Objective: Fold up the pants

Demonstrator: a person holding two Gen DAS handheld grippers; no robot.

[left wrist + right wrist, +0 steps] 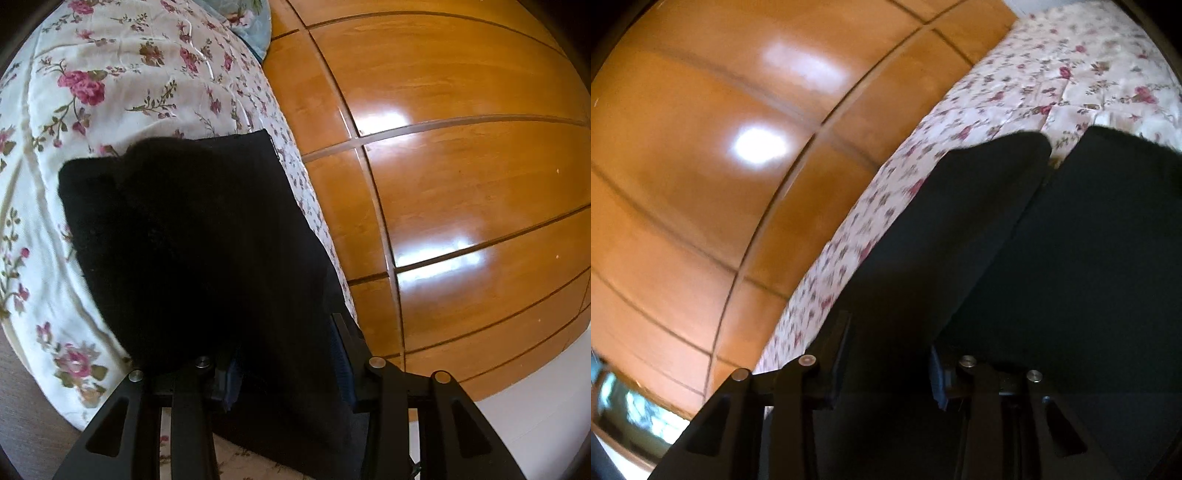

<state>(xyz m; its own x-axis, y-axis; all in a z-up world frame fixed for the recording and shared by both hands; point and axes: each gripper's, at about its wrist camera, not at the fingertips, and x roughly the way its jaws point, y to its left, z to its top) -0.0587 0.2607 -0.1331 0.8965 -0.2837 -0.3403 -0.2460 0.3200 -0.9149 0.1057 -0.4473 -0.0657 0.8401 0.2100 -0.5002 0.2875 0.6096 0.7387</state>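
The black pants point(192, 236) lie on a floral quilt point(92, 92) on a bed, near its edge. In the left wrist view the cloth runs back between my left gripper's point(288, 354) fingers; the blue pads point(341, 354) sit apart with cloth between them, and whether they pinch it is unclear. In the right wrist view the pants point(1052, 258) show two dark panels with a seam between them. My right gripper point(890, 350) stands over the left panel, fingers apart, cloth passing between them. Fingertips are hidden against the black cloth.
A glossy orange wooden wardrobe point(461, 184) with panel grooves stands right beside the bed edge; it fills the left of the right wrist view point(701, 166). A blue-grey pillow point(255, 26) lies at the far end of the quilt. Pale floor point(535, 413) shows below.
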